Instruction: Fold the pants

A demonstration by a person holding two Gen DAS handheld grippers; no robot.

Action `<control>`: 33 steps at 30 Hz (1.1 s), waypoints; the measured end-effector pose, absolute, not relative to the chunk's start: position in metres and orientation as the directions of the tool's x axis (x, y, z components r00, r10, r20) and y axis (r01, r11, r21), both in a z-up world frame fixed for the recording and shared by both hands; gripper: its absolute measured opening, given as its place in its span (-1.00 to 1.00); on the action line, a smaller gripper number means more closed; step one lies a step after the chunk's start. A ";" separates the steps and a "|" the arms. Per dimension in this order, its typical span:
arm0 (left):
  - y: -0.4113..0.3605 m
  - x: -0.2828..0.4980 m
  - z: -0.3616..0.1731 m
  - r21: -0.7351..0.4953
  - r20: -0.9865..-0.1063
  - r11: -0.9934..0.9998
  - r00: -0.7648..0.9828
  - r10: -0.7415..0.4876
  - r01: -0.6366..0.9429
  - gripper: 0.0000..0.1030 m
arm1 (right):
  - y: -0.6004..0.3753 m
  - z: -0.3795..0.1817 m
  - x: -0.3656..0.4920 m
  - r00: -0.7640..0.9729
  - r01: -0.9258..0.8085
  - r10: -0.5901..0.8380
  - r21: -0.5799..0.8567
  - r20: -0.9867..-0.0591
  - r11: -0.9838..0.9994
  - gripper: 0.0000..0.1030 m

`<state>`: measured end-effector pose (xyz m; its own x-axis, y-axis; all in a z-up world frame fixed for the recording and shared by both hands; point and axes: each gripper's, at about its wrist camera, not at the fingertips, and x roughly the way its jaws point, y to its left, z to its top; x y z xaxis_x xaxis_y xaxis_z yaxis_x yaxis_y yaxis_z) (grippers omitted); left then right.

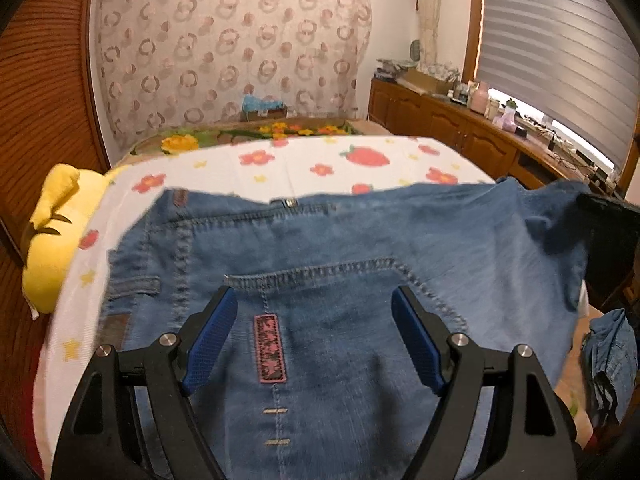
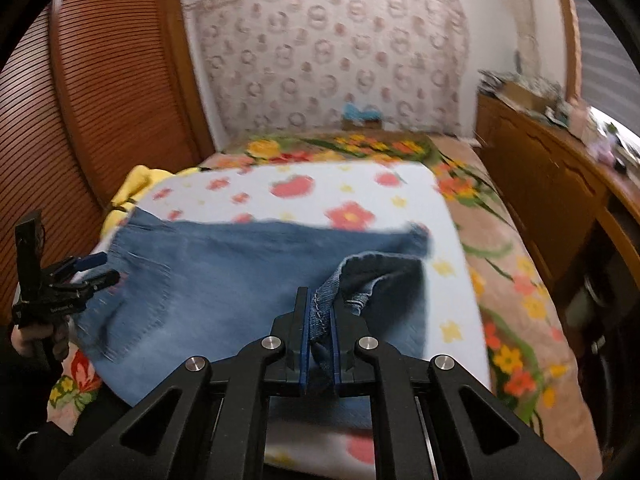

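Right claw (image 2: 319,312) clamped on a bunched denim hem of the pants (image 2: 224,268), fabric pinched between blue pads. Left claw (image 1: 312,336) wide open, holding nothing, poised above the seat pocket beside a pink label (image 1: 271,348). Pants spread flat on a white flowered blanket (image 2: 360,196) across the bed (image 2: 516,280), waistband toward the far edge. Best carried high and slow toward the waistband, hem kept taut, edges matched before letting go. Yellow plush (image 1: 52,240) at the bed's left edge.
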<state>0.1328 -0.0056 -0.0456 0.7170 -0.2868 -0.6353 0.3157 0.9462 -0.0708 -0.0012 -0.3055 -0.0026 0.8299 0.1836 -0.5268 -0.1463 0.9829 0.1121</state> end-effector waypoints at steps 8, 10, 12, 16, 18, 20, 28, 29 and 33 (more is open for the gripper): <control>0.024 0.107 -0.010 -0.069 -0.588 0.954 0.760 -0.276 0.293 0.56 | -0.222 0.043 0.012 0.836 -0.349 0.310 -0.001 -0.452 0.937 -0.85; 0.032 0.102 -0.006 -0.059 -0.579 0.958 0.772 -0.263 0.281 0.56 | -0.197 0.049 0.014 0.823 -0.399 0.347 -0.022 -0.449 0.917 -0.85; 0.040 0.100 -0.004 -0.058 -0.579 0.962 0.776 -0.250 0.267 0.56 | -0.172 0.055 0.015 0.801 -0.458 0.400 -0.025 -0.445 0.889 -0.85; 0.058 0.097 -0.007 -0.054 -0.585 0.969 0.778 -0.226 0.241 0.56 | -0.138 0.059 0.022 0.758 -0.532 0.466 -0.020 -0.457 0.847 -0.85; 0.065 0.095 -0.009 -0.056 -0.589 0.971 0.777 -0.221 0.234 0.56 | -0.133 0.055 0.029 0.742 -0.548 0.476 -0.017 -0.473 0.836 -0.85; 0.068 0.096 -0.011 -0.058 -0.594 0.972 0.775 -0.217 0.229 0.56 | -0.134 0.051 0.035 0.714 -0.563 0.486 -0.001 -0.504 0.827 -0.71; 0.061 0.099 -0.021 -0.091 -0.604 0.962 0.754 -0.258 0.257 0.56 | -0.159 0.051 0.063 0.751 -0.476 0.390 -0.028 -0.533 0.879 -0.32; 0.057 0.100 -0.023 -0.091 -0.607 0.959 0.749 -0.266 0.267 0.56 | -0.161 0.049 0.063 0.755 -0.462 0.377 -0.029 -0.536 0.886 -0.26; 0.040 0.103 -0.031 -0.091 -0.621 0.949 0.728 -0.291 0.301 0.56 | -0.171 0.034 0.050 0.750 -0.418 0.337 -0.013 -0.568 0.908 -0.20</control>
